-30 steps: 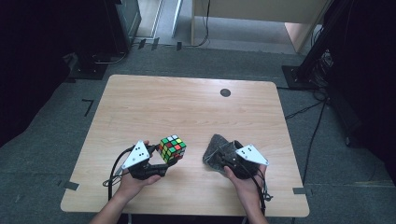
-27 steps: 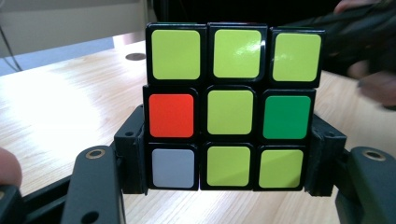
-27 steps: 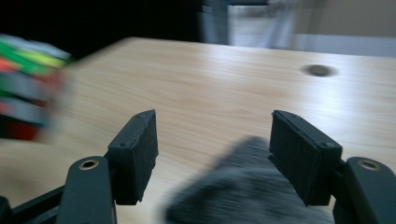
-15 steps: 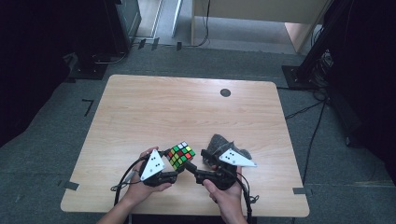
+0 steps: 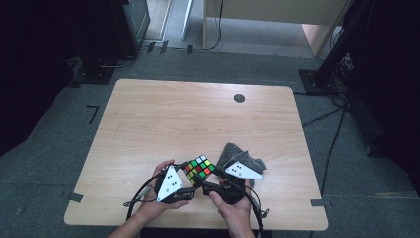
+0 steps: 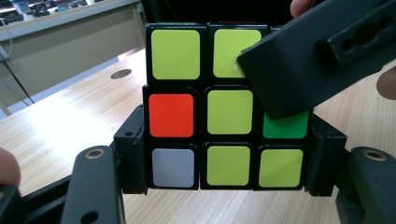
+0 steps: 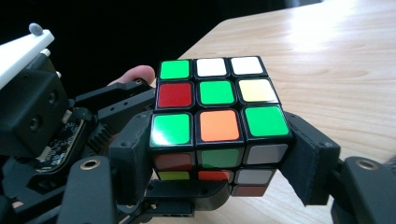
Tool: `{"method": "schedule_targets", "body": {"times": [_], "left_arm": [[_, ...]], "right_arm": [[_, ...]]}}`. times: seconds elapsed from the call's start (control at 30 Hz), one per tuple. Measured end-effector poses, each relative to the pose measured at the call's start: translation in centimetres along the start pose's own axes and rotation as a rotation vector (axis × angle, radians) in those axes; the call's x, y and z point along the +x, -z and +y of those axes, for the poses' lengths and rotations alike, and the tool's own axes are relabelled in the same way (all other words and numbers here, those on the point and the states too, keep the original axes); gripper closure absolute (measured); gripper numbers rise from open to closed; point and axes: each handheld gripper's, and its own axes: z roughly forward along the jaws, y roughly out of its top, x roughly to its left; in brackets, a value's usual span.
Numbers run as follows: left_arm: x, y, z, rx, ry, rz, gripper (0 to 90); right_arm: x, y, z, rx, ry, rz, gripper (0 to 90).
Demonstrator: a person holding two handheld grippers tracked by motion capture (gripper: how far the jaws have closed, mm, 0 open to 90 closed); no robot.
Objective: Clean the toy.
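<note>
At our left we see the left gripper, its jaws clamped on the two sides of the puzzle cube, which sits raised between both tools near the table's front edge. In the left gripper view the pads press the cube's bottom row at either side; the cube's top right corner is covered by the other tool's black body, and its top edge is cut off by the frame. Just right of the cube, the right gripper has its jaws about the cube's upper layer and they have just been closing; the left pad lies against the cube, while we cannot tell whether the right pad touches. Beyond the right gripper lies a grey cloth, partly hidden under the gripper's plate.
</note>
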Motion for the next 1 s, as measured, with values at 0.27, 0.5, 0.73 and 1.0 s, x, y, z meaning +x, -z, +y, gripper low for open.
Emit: {"method": "schedule_targets", "body": {"times": [0.27, 0.5, 0.73, 1.0], "left_arm": [[-0.8, -0.3, 0.3, 0.014, -0.067, 0.049, 28.1], [-1.2, -0.3, 0.9, 0.035, -0.101, 0.059, 28.3], [-1.0, -0.3, 1.0, 0.045, -0.072, 0.045, 30.6], [0.9, 0.3, 1.0, 0.048, 0.051, 0.041, 34.0]], "right_arm": [[1.1, 0.1, -0.2, 0.004, 0.091, -0.152, 33.9], [1.5, -0.1, -0.5, 0.034, 0.11, -0.188, 33.9], [1.7, -0.3, -0.5, 0.044, 0.117, -0.197, 33.7], [0.8, 0.6, 0.6, -0.037, 0.045, -0.073, 22.9]]}}
